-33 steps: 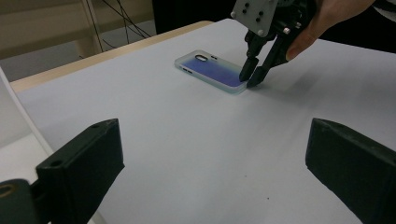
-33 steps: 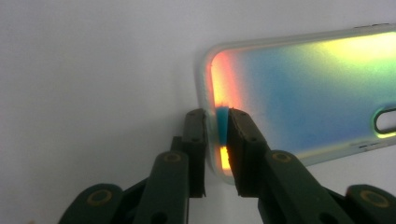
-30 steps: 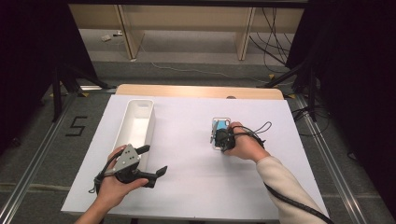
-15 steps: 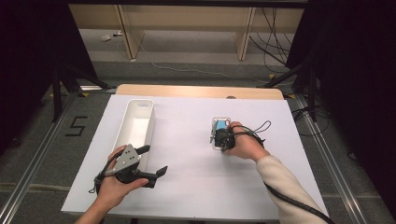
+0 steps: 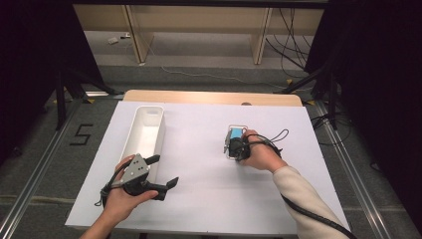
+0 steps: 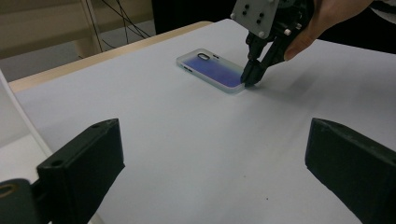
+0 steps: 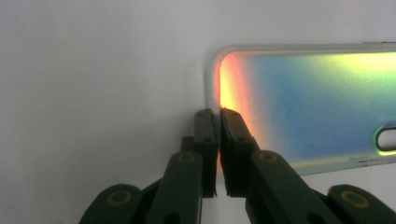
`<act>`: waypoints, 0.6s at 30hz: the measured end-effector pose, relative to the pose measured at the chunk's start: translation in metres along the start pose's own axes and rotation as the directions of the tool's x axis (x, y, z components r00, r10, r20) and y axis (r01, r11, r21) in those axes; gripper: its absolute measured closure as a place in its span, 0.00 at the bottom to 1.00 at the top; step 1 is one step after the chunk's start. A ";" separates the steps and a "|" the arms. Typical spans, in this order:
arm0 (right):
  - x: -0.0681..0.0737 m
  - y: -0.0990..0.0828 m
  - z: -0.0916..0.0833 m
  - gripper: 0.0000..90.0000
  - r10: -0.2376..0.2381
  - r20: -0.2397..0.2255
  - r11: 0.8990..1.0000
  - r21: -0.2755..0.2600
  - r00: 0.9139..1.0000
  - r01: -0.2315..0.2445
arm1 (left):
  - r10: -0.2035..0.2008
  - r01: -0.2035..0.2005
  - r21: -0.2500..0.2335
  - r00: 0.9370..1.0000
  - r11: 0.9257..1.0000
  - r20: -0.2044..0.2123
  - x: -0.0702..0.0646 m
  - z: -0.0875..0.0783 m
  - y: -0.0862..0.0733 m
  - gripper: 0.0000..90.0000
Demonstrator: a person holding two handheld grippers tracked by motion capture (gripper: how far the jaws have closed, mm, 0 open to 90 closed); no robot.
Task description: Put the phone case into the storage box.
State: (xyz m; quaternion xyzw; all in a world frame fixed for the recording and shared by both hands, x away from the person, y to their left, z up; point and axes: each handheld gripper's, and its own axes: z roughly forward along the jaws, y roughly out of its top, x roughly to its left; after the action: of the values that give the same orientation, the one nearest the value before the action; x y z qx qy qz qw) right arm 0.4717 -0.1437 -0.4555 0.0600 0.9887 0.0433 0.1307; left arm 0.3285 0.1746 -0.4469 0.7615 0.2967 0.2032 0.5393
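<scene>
Table (image 5: 209, 199): white-covered top across the middle of the high view, pale wooden edge along its far side

Tray (image 5: 160, 132): long white open bin, left of centre in the high view, lying lengthwise away from the viewer; one white wall at the left edge of the left gripper view (image 6: 14, 116)

Right hand (image 5: 261, 154): right of centre in the high view, wrapped round its gripper, cream sleeve running to the lower right corner; also at the upper right of the left gripper view (image 6: 322, 18)

Left hand (image 5: 122, 201): lower left in the high view, near the table's front edge, just beside the near end of the tray

Left gripper (image 5: 165, 172): lower left of the high view, grey three-cornered plate on top, jaws spread wide and pointing right, nothing between them; the same wide gap in the left gripper view (image 6: 212, 158), bare table between the two black jaws

Right gripper (image 5: 233, 147): just right of centre in the high view, tips down on the near end of the phone case; in the right gripper view (image 7: 218, 116) jaws have just been closing, now drawn almost together, pinching the short end rim of the case near its corner; upper right of the left gripper view (image 6: 252, 77), tips at the case's near corner

Phone case (image 7: 299, 107): flat on the table, frosted rim, blue iridescent back, camera cut-out at the far right of the right gripper view; right of centre in the high view (image 5: 235, 133); upper middle in the left gripper view (image 6: 212, 70)
</scene>
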 end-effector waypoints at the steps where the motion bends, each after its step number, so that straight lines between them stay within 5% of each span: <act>1: 0.000 -0.001 0.001 0.97 -0.008 0.003 1.000 -0.005 1.000 0.008 | 0.000 0.000 0.000 1.000 1.000 0.000 0.000 0.000 0.000 0.04; 18: 0.006 -0.003 -0.001 0.98 -0.047 0.018 0.999 -0.021 0.999 0.047 | 0.003 -0.003 -0.001 1.000 1.000 -0.002 0.000 0.000 0.000 0.04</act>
State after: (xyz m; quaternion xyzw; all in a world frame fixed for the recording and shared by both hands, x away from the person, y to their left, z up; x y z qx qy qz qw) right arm 0.4655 -0.1456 -0.4559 0.0357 0.9881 0.0503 0.1409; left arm 0.3287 0.1745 -0.4469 0.7614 0.2959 0.2051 0.5391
